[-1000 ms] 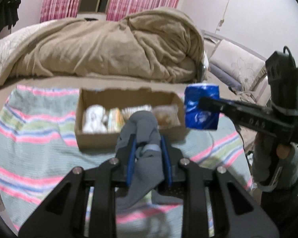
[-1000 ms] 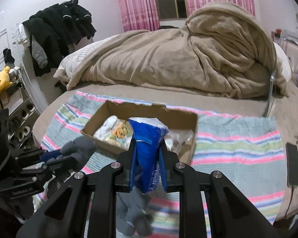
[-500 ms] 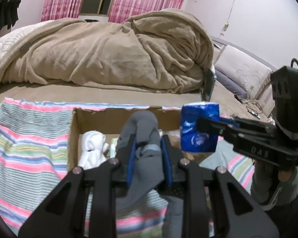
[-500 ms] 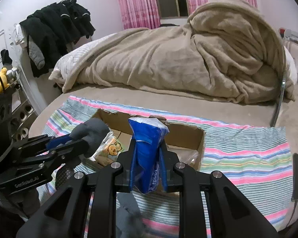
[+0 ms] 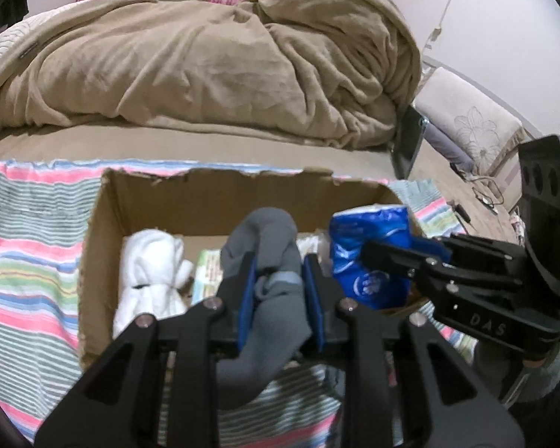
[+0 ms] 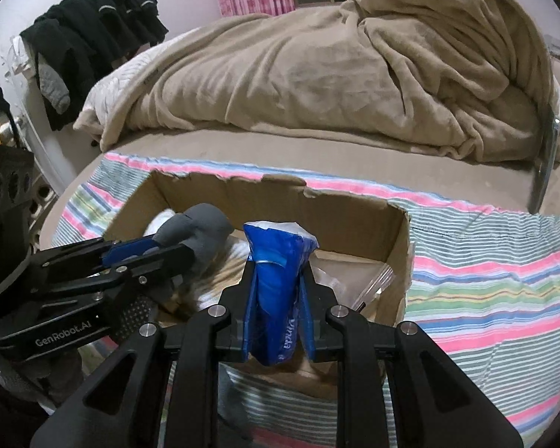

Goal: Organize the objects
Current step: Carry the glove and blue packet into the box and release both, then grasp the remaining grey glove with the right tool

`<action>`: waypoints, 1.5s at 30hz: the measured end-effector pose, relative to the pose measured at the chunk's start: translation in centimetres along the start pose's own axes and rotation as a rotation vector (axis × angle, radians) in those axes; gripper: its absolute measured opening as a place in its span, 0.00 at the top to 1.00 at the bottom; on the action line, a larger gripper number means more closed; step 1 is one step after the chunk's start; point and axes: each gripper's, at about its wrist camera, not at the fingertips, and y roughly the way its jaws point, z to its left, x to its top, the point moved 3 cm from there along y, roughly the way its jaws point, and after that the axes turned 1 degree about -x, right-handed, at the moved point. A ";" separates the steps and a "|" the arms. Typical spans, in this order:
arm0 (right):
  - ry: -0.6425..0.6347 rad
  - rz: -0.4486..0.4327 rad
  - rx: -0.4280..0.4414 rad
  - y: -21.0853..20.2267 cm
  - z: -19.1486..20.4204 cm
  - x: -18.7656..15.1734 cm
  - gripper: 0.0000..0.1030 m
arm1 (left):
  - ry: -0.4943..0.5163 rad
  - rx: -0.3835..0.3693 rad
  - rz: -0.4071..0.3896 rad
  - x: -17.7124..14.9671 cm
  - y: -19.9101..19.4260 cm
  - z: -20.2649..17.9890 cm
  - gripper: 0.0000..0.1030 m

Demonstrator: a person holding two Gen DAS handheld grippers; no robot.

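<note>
A bed fills the upper half of both views, heaped with a rumpled tan plush blanket point(image 5: 212, 63). Below it, spread flat across the mattress, lies a striped cloth in pink, green, blue and white bands point(image 6: 492, 283), running off the left and right edges of each frame.

On that cloth, at mid-frame, sits an open brown cardboard box with torn top edges point(image 5: 220, 201). Inside it, at the left of the left wrist view, rests a white rolled fabric bundle point(image 5: 149, 272), with a pale printed packet point(image 5: 207, 272) just beside it; the right wrist view shows a clear plastic bag point(image 6: 354, 280) at the box's right end.

The left gripper point(image 5: 280, 280) occupies the lower centre of its own view. Its jaws are easing apart, yet the blue pads press on a grey sock point(image 5: 272, 291) that stands up between them and hangs down below, poised over the middle of the box.

The right gripper point(image 6: 278, 291), low and central in its view, is nearly closed, clamping a blue plastic tissue pack point(image 6: 276, 283) upright over the right part of the box. The two grippers hang side by side, close together.
</note>
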 end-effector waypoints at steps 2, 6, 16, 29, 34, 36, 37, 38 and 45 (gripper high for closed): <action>-0.005 -0.001 -0.008 0.0 0.0 -0.1 0.77 | -0.003 -0.001 0.003 0.0 -0.1 0.0 0.72; -0.008 0.003 -0.009 -0.3 0.1 0.0 0.65 | 0.006 -0.002 -0.014 0.2 -0.9 -0.2 0.70; -0.018 -0.044 -0.024 -3.8 1.4 -0.3 0.41 | 0.009 0.003 -0.075 0.4 -5.7 -1.1 0.66; -0.034 -0.061 -0.021 -8.4 3.8 -2.4 0.40 | -0.025 0.057 -0.147 -2.3 -13.2 -2.0 0.23; -0.040 -0.073 -0.010 -9.8 4.8 -3.5 0.29 | 0.019 0.106 -0.171 -3.5 -15.7 -3.0 0.22; -0.041 -0.078 -0.005 -10.4 5.2 -3.9 0.28 | 0.028 0.112 -0.166 -4.2 -16.3 -3.4 0.21; -0.042 -0.080 -0.004 -10.6 5.3 -4.0 0.28 | 0.028 0.114 -0.164 -4.5 -16.5 -3.4 0.21; -0.043 -0.080 -0.002 -10.8 5.4 -4.1 0.28 | 0.027 0.123 -0.158 -4.9 -16.7 -3.5 0.20; -0.048 -0.055 -0.002 -10.9 5.7 -5.1 0.28 | -0.005 0.169 -0.151 -7.4 -17.8 -2.6 0.11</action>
